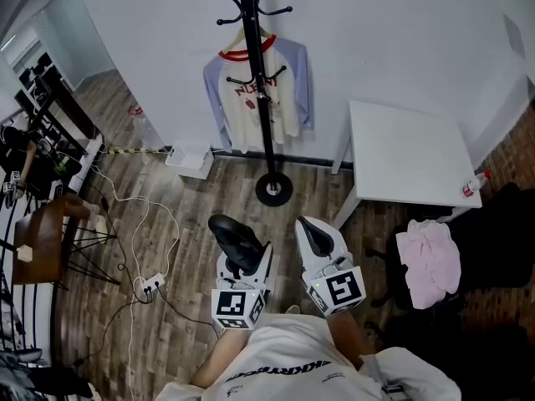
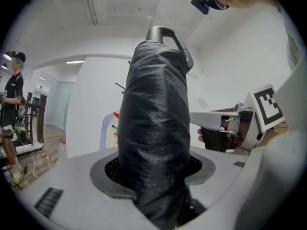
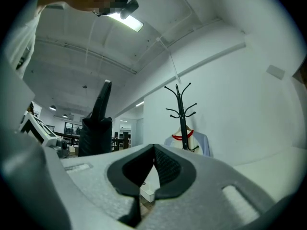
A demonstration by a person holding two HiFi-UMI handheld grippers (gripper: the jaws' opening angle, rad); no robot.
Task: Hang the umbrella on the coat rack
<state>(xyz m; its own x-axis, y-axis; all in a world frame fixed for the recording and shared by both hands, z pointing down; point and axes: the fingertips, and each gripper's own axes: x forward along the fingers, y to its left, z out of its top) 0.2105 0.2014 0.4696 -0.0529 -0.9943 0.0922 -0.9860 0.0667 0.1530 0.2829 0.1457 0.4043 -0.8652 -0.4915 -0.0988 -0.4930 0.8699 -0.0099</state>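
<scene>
A black coat rack [image 1: 266,98] stands against the white wall ahead, its round base [image 1: 273,189] on the wood floor. A cream and blue shirt [image 1: 255,98] hangs on it. My left gripper [image 1: 245,256] is shut on a folded black umbrella [image 1: 236,239]. In the left gripper view the umbrella [image 2: 153,128] stands upright between the jaws, with its curved handle [image 2: 168,35] at the top. My right gripper [image 1: 316,234] is beside it, shut and empty. In the right gripper view the rack [image 3: 181,109] stands ahead and the umbrella [image 3: 97,126] shows at the left.
A white table [image 1: 410,153] stands right of the rack, a bottle [image 1: 474,184] at its corner. A pink cloth [image 1: 430,257] lies on a black chair. A power strip and cables [image 1: 150,285] lie on the floor at left, near a wooden chair [image 1: 42,236]. A person [image 2: 10,109] stands far left.
</scene>
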